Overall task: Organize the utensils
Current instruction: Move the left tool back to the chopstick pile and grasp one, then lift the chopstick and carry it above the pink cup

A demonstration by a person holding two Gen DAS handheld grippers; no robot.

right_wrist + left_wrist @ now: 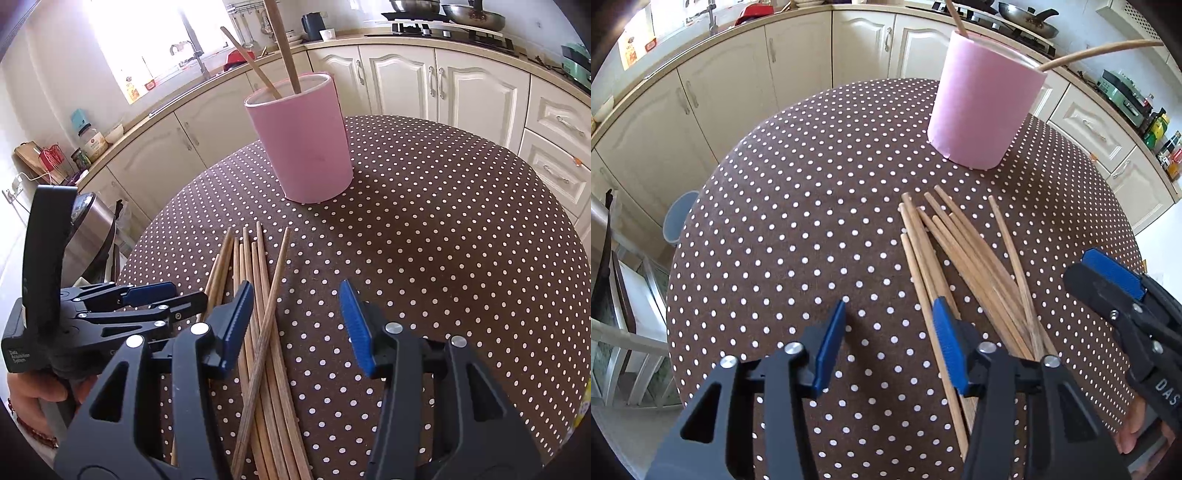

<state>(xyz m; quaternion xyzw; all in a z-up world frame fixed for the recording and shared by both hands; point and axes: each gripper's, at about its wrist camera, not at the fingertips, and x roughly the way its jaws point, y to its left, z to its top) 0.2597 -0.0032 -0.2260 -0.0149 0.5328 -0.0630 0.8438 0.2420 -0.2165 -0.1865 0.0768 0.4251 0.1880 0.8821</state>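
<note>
A pink cup (982, 107) (306, 147) stands upright at the far side of the dotted table, with two wooden utensils (284, 44) leaning in it. Several wooden chopsticks (967, 251) (258, 295) lie in a loose pile on the cloth in front of it. My left gripper (888, 343) (177, 299) hovers open at the pile's left edge, its right finger over one stick. My right gripper (295, 326) (1097, 280) is open too. Some of the sticks run between its fingers next to the left pad, and the pads do not press on them.
The round table with a brown polka-dot cloth (812, 184) (443, 221) drops off on all sides. Cream kitchen cabinets (798, 55) curve around behind it. A chair (613, 295) and a blue stool (679, 218) stand left of the table, and a metal cooker (92, 229) sits low at the left.
</note>
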